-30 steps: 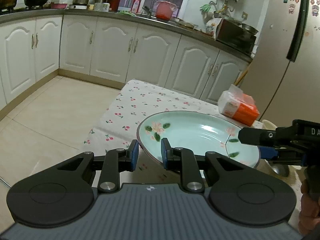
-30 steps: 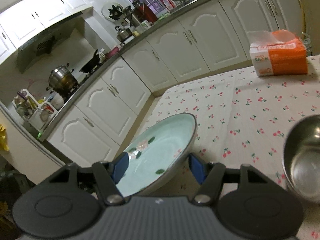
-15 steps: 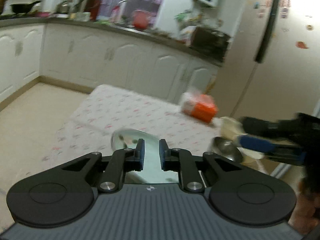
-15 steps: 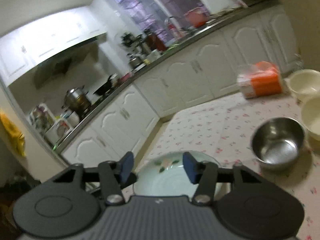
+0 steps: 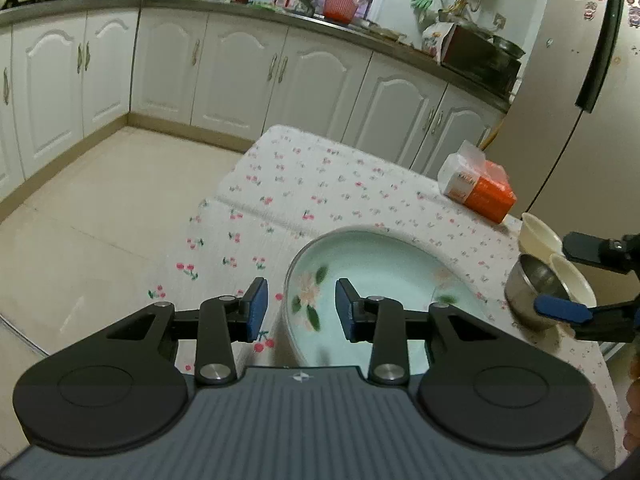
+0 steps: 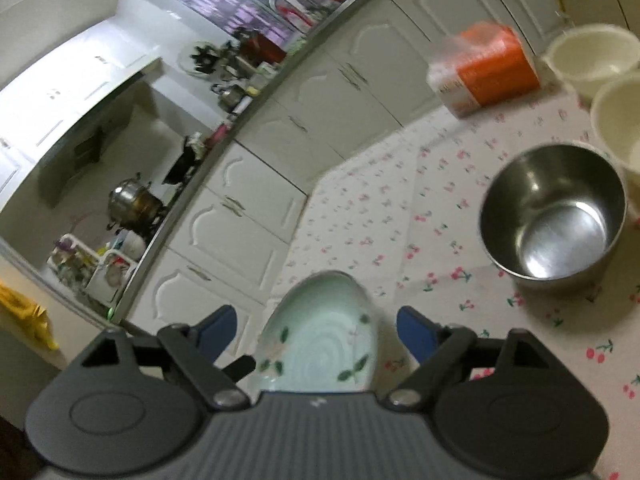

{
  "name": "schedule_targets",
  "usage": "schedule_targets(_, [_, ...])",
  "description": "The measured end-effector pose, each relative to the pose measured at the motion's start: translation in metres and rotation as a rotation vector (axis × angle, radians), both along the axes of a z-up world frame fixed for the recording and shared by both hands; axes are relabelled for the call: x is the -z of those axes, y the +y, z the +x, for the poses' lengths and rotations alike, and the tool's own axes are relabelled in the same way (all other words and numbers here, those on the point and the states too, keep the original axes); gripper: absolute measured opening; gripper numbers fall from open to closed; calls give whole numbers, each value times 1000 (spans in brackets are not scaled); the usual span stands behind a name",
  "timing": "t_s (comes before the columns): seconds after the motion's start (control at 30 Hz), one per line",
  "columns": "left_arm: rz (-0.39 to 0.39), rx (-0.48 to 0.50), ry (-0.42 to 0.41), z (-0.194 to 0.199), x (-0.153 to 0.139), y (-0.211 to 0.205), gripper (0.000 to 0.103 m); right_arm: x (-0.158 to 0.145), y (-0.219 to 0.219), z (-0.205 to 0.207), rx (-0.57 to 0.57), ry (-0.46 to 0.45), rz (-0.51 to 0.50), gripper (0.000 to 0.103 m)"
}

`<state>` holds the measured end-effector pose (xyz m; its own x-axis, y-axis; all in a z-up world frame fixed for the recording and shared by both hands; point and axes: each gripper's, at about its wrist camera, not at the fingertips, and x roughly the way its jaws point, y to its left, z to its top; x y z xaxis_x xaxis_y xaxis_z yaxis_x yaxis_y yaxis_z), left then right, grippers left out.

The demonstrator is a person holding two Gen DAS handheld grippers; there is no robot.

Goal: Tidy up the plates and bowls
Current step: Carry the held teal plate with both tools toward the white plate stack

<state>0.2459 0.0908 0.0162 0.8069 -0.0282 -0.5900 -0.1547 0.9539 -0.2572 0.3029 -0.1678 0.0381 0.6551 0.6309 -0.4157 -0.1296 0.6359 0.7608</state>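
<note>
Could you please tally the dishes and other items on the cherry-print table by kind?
Green floral plate: 1
Stainless steel bowl: 1
Cream bowls: 2
Orange tissue pack: 1
Total: 5

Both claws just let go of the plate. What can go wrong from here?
1. The green floral plate lies near the table's front corner, and its near rim is hidden under the left claw; it may overhang, so a nudge could tip it off.
2. The plate rim sits between the left claw's open jaws, which have just been opening; pulling back crooked could drag it.
3. The right claw, also just opened, is close to the steel bowl; a swing could knock it.
</note>
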Motion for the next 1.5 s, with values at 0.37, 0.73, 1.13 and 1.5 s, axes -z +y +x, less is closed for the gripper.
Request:
schedule_targets(0.37, [-38, 16, 24, 20, 24, 4, 40, 22, 18, 23, -66, 83, -6, 89])
schedule_targets(0.73, [1, 46, 39, 8, 24, -12, 22, 24, 26, 26, -85, 92, -22, 92])
schedule_targets(1.13, [-38, 15, 25, -19, 9, -17, 20, 11, 29, 10, -7, 113, -55, 93])
schedule_targets(1.5, [-44, -7, -24, -31, -18, -24, 21, -15, 21, -12, 33, 52, -21, 94])
